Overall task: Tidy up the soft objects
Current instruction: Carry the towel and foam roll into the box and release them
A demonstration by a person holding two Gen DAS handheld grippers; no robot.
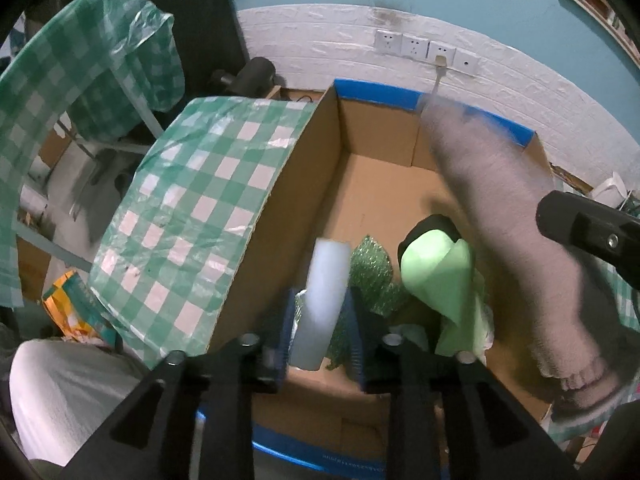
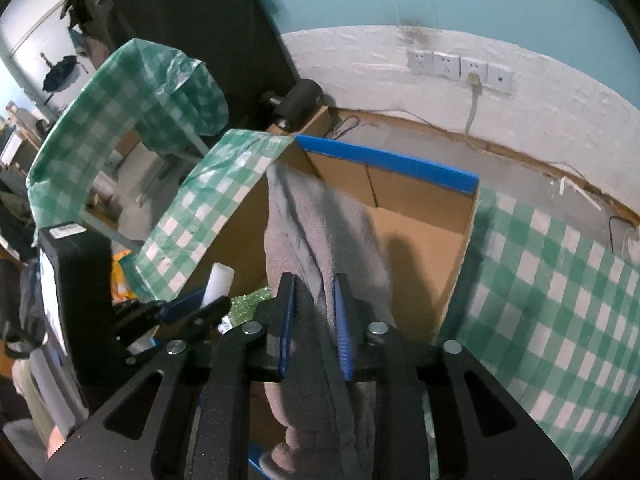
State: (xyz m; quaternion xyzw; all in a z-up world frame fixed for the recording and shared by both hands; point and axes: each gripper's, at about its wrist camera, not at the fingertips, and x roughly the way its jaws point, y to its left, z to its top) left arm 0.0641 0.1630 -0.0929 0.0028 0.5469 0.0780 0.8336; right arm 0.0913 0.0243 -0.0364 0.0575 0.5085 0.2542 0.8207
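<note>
My left gripper [image 1: 320,304] is shut on a white foam cylinder [image 1: 324,292] and holds it over the near end of an open cardboard box [image 1: 376,200] with blue-taped rims. Inside the box lie a green glittery piece [image 1: 372,276] and a light green cloth [image 1: 440,276]. My right gripper [image 2: 316,296] is shut on a grey fleece sock [image 2: 316,224], which hangs over the box; the sock also shows in the left wrist view [image 1: 504,232]. The left gripper with the cylinder shows in the right wrist view [image 2: 188,304].
A green-and-white checked plastic cloth [image 1: 200,216] covers the table on both sides of the box [image 2: 552,304]. A white brick-pattern wall with sockets [image 2: 460,66] stands behind. A second covered table [image 1: 80,64] is at the left.
</note>
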